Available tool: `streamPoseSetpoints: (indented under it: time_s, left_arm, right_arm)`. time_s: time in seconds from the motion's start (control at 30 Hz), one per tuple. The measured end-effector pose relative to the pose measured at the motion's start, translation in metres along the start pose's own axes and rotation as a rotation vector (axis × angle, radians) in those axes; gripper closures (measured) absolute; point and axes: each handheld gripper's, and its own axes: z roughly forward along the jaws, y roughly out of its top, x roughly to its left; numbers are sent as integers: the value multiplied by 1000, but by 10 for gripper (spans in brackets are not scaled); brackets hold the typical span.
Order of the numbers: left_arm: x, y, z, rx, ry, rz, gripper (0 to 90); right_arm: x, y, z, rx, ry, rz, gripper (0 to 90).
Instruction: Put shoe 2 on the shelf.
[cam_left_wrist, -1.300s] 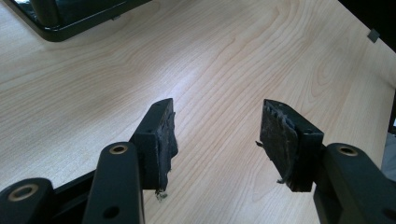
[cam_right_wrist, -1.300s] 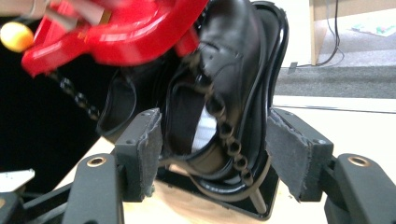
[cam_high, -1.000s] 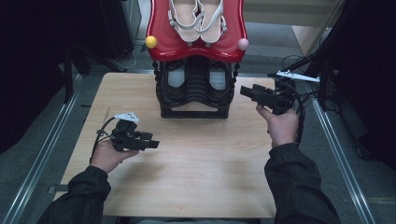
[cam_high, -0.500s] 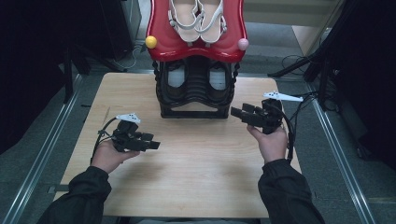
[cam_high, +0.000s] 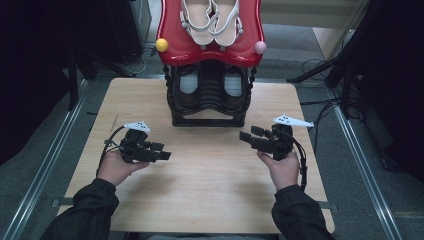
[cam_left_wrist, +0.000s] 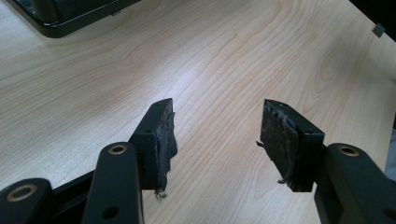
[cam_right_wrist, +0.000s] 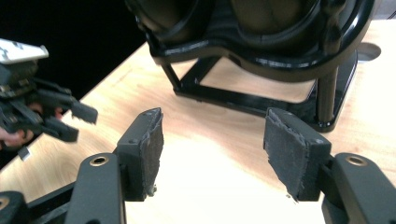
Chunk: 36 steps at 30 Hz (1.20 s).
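A two-tier shoe rack (cam_high: 210, 107) stands at the back middle of the wooden table (cam_high: 210, 200). Its red top shelf (cam_high: 175, 47) carries a pair of white strappy sandals (cam_high: 210, 20), and dark shoes (cam_high: 187, 82) sit in the black lower tier. My left gripper (cam_high: 161, 152) hovers over the table's left side, open with nothing between its fingers (cam_left_wrist: 159, 140). My right gripper (cam_high: 248, 137) is at the right, pointing left toward the rack's base (cam_right_wrist: 261, 105), open and empty too. In the right gripper view the left gripper (cam_right_wrist: 79, 121) shows farther off.
A yellow knob (cam_high: 161, 44) and a pink knob (cam_high: 260, 47) cap the red shelf's front corners. Metal rails (cam_high: 55, 150) run along both sides of the table. Cables (cam_high: 320, 107) trail off the right edge. Bare wood lies between the two hands.
My right hand has come down and toward the person from beside the rack, turning its gripper leftward over the table. The left hand has stayed put.
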Motion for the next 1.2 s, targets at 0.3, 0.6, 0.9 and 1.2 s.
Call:
streamPoseSetpoints:
  time_s: [0.3, 0.6, 0.9, 1.2]
  left_arm:
    - [-1, 1, -1, -2, 4, -4, 438]
    - [1, 0, -2, -8, 3, -15, 412]
    - [1, -1, -2, -7, 3, -19, 399]
    - [1, -1, -2, -7, 3, -20, 394]
  right_arm:
    - [3, -19, 9, 54, -41, -37, 402]
    - [5, -25, 16, 75, -33, -35, 402]
    - [3, -25, 15, 74, -29, -18, 398]
    - [3, -25, 17, 79, -23, -22, 395]
